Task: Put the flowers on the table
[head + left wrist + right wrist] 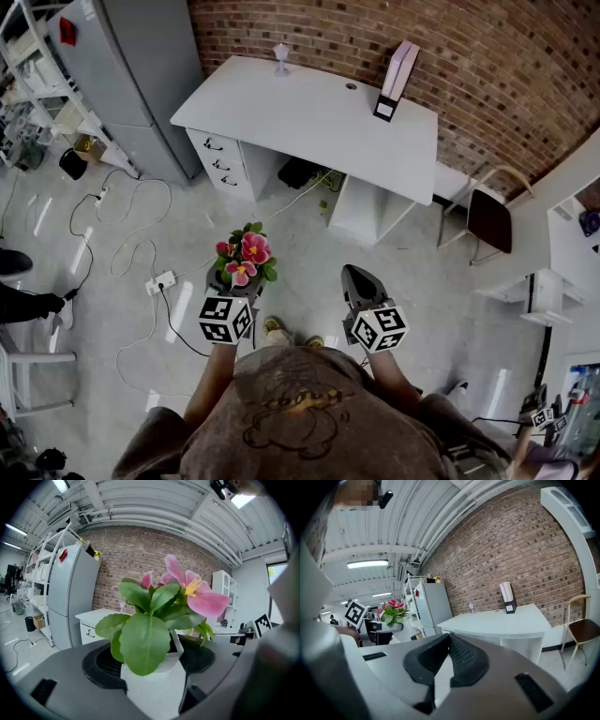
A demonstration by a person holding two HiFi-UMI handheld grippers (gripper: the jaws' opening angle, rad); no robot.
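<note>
Flowers, pink with broad green leaves, stand upright in a small white pot clamped between the jaws of the left gripper. The jaws are spread wide, with their dark pads pressed against the pot's two sides. The right gripper hangs just beside it, empty, its jaws closed so the tips meet. The white table stands straight ahead against the brick wall, well apart from both grippers, with bare floor and a trailing cable in between. The left hand alone bears the load, so the coming move looks like a walk forward and a level reach from that side. A file holder stands on the table's far right and a small glass at its back edge, so the near middle seems the likeliest landing spot.
</note>
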